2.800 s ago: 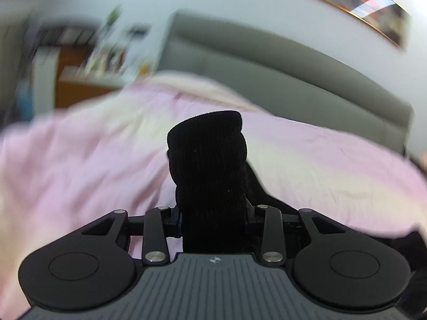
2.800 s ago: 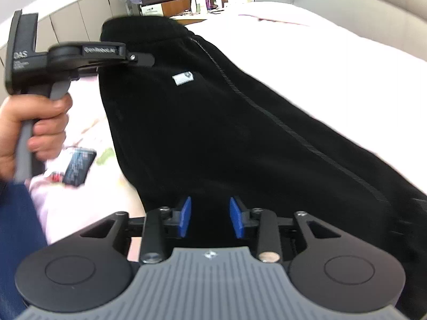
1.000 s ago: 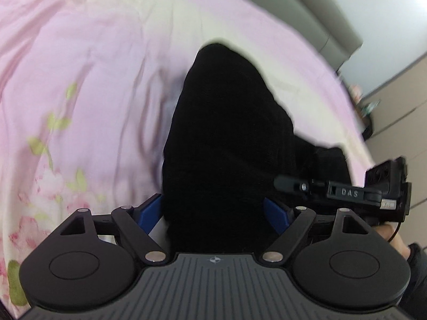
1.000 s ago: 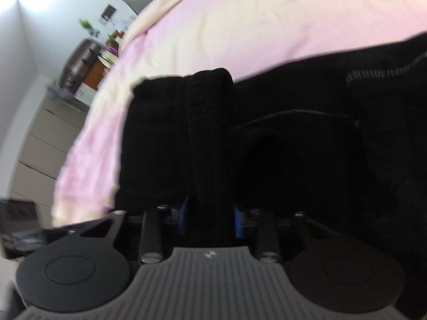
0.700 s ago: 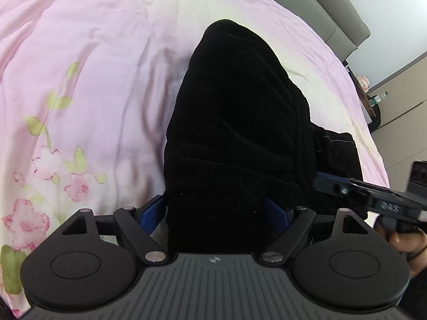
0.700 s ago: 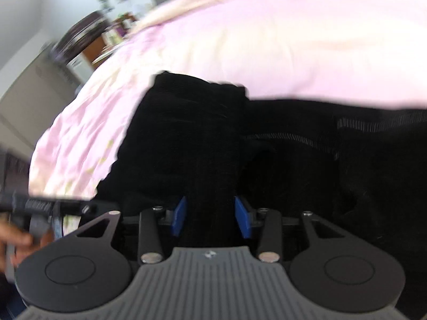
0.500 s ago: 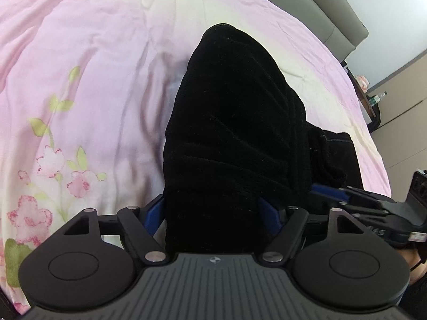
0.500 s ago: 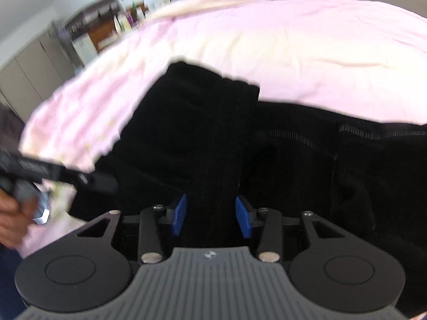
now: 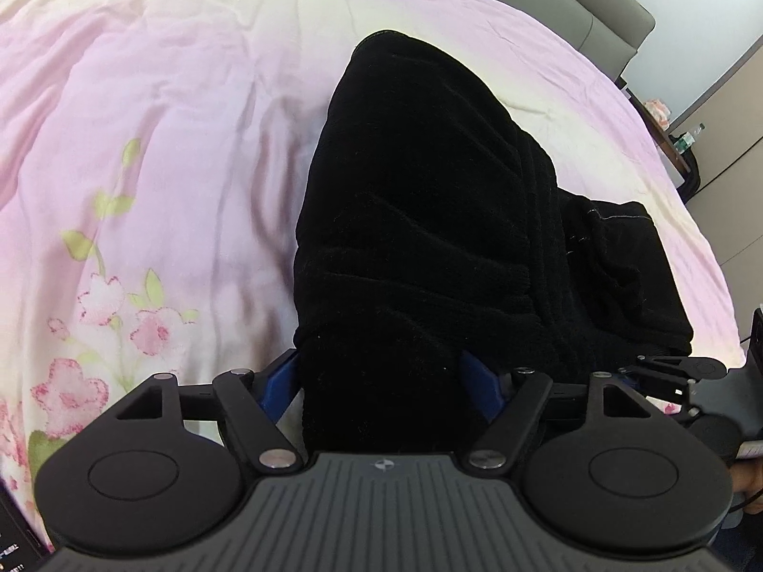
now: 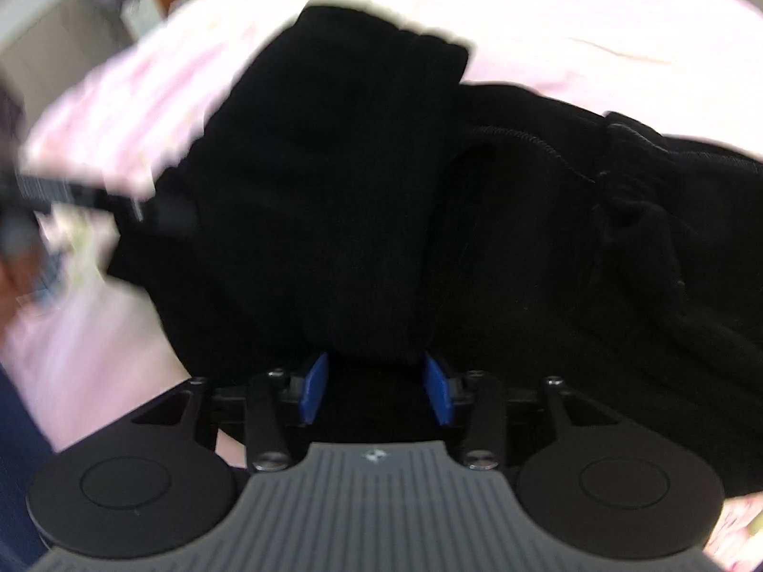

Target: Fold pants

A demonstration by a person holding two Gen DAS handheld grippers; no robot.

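The black pants (image 9: 429, 219) lie folded over on the pink bed cover (image 9: 143, 119). My left gripper (image 9: 379, 381) is open, its blue pads wide apart with the near end of the pants between them. In the right wrist view the pants (image 10: 381, 190) fill the middle. My right gripper (image 10: 376, 388) is open, blue pads apart, the fabric edge just ahead of them. The right gripper also shows at the right edge of the left wrist view (image 9: 686, 376). The left gripper shows blurred at the left of the right wrist view (image 10: 95, 200).
The bed cover has a flower print (image 9: 119, 310) at the near left. A grey headboard (image 9: 596, 14) runs along the far side. Cabinets (image 9: 725, 143) stand past the bed's right side. A hand (image 10: 14, 281) holds the left tool.
Both grippers let go of the pants: the left opened about a second ago, the right just now. The pants went from held up to lying folded on the bed.
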